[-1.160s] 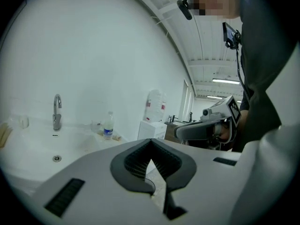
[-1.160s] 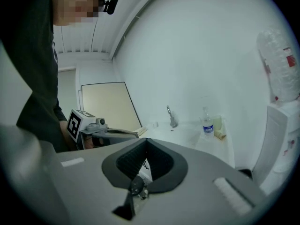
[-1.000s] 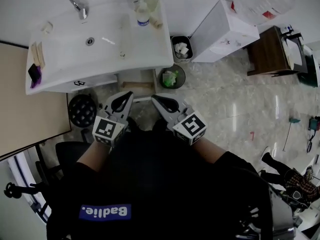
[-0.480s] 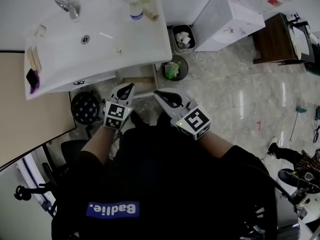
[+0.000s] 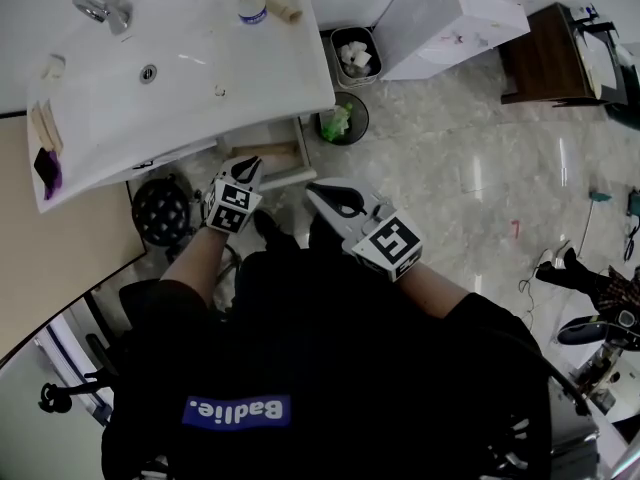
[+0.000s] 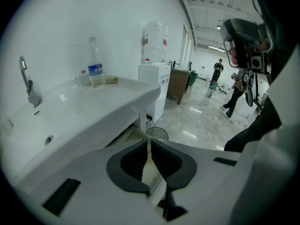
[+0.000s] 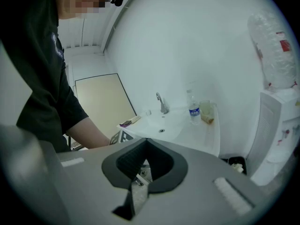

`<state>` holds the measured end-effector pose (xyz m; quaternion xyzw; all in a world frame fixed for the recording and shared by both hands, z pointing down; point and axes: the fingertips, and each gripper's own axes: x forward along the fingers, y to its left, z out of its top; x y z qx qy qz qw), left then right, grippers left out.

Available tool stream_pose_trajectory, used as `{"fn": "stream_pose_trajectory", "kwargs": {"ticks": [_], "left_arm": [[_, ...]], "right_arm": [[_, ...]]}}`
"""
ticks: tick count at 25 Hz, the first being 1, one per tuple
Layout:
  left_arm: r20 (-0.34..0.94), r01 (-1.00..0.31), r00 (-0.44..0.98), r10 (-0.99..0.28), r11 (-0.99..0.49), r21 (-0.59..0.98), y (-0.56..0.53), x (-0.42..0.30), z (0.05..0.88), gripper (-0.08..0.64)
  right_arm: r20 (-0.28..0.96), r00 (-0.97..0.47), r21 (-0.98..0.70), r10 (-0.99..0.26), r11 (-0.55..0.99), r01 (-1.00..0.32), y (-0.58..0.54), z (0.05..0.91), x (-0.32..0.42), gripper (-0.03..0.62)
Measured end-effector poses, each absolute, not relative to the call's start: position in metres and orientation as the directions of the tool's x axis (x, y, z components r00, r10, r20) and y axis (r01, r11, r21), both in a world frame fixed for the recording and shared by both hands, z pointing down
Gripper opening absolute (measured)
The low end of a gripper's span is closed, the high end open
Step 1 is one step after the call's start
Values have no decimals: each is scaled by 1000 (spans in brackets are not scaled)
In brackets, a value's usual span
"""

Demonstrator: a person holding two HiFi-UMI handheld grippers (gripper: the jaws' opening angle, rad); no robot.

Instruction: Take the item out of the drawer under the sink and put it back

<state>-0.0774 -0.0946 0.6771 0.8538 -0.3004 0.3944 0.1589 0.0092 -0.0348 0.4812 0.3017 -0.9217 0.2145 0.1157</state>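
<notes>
At the far left, the white sink (image 5: 230,68) is standing against the wall. Its faucet (image 5: 100,10) is at the back, and a clear water bottle (image 5: 250,3) is sitting at its right back corner. Under the sink's front edge the drawer (image 5: 283,177) is standing pulled out, showing a wood-coloured inside. No view is showing what is lying in it, so you cannot tell where the item is.

You are holding the left gripper (image 5: 248,164) just at the drawer's left front, tilted down toward it. Its jaws are pressing together with nothing between them. You are holding the right gripper (image 5: 312,190) beside it, just right of the drawer and above the floor. Its jaws are also meeting at the tips and gripping nothing.

Further right, a round bin (image 5: 343,123) with something green in it is sitting near the sink's corner. A rectangular bin (image 5: 355,53) with white scraps is behind it, against the wall. A white water dispenser (image 5: 440,18) is standing next to it, and then a brown desk (image 5: 545,58).
</notes>
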Motion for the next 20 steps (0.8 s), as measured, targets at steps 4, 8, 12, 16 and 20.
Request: {"fn": "stream_pose_trajectory", "kwargs": {"ticks": [4,8,12,16,20], "left_arm": [[807,-588,489,-330,-808,26,-97,-75,703,8],[837,-540,473,-276,-841,28,-102,-69,722,54],[860,-487,453,-234,-873,19,-106,-66,744,75],[895,-418,411,-171,-908,18,-106,-69,777,87],[929,-301,355,-103,-953,10,-101,-75,806,105]], "right_arm": [[351,-792,-329,-499,727,-603,-36,487,6,2],[358,-785,-326,-506,720,-613,-41,491,6,2],[369,-775,-327,-514,709,-626,-44,498,7,2],[390,-757,-330,-524,687,-647,-43,510,14,2],[417,-741,-335,-526,669,-664,-36,522,20,2]]}}
